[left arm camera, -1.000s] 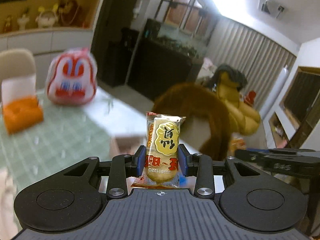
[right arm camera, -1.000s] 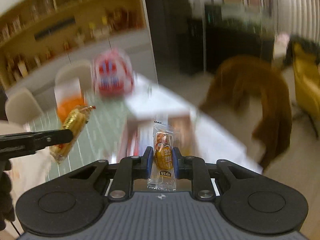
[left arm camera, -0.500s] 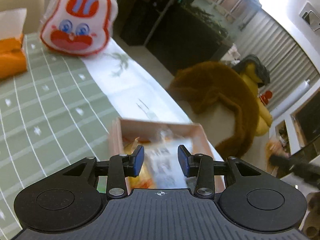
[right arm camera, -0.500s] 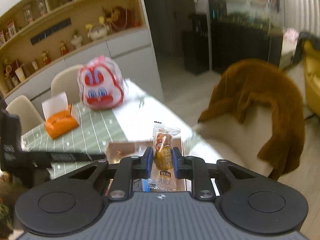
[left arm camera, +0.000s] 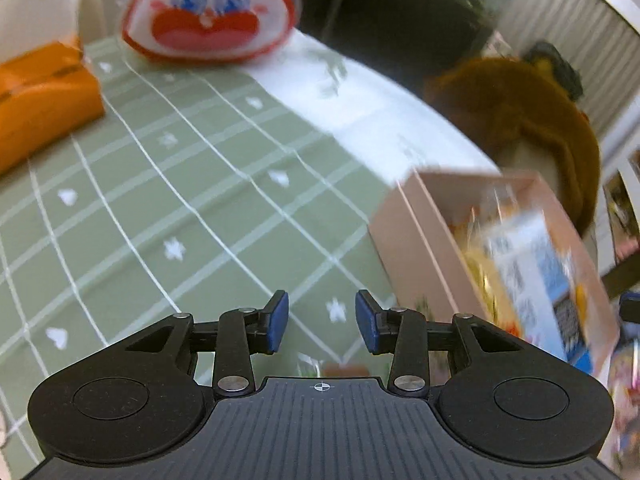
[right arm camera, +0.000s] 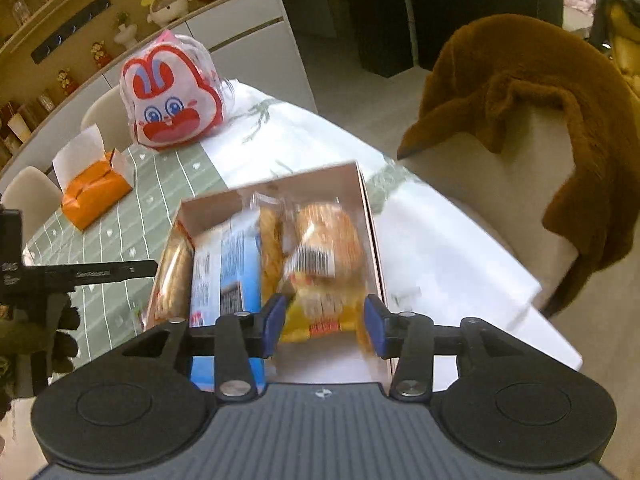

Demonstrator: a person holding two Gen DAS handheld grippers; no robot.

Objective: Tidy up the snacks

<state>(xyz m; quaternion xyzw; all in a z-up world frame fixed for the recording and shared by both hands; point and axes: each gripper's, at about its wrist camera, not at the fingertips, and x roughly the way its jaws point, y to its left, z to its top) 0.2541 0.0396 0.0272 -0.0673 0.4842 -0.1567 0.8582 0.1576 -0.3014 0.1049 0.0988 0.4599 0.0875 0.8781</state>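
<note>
A pink cardboard box [right arm camera: 366, 200] sits on the table and holds several wrapped snacks, among them a blue-and-white packet [right arm camera: 224, 268] and an orange bun-like packet [right arm camera: 324, 240]. My right gripper [right arm camera: 324, 326] is open just above the near end of the box, with a small yellow packet [right arm camera: 308, 320] lying loose between its fingers. My left gripper [left arm camera: 322, 322] is open and empty above the green checked tablecloth [left arm camera: 180, 200], left of the box [left arm camera: 416, 232]. The left gripper also shows in the right wrist view [right arm camera: 80, 274].
A red-and-white rabbit-face bag [right arm camera: 172, 100] and an orange tissue pack [right arm camera: 94, 192] stand at the table's far side. A chair draped with a brown fur throw [right arm camera: 552, 120] is right of the table. White chairs and shelves lie behind.
Both grippers opened. The left one let its rice cracker go into the box and swung left over the tablecloth. The right one dropped down over the box and released its small packet.
</note>
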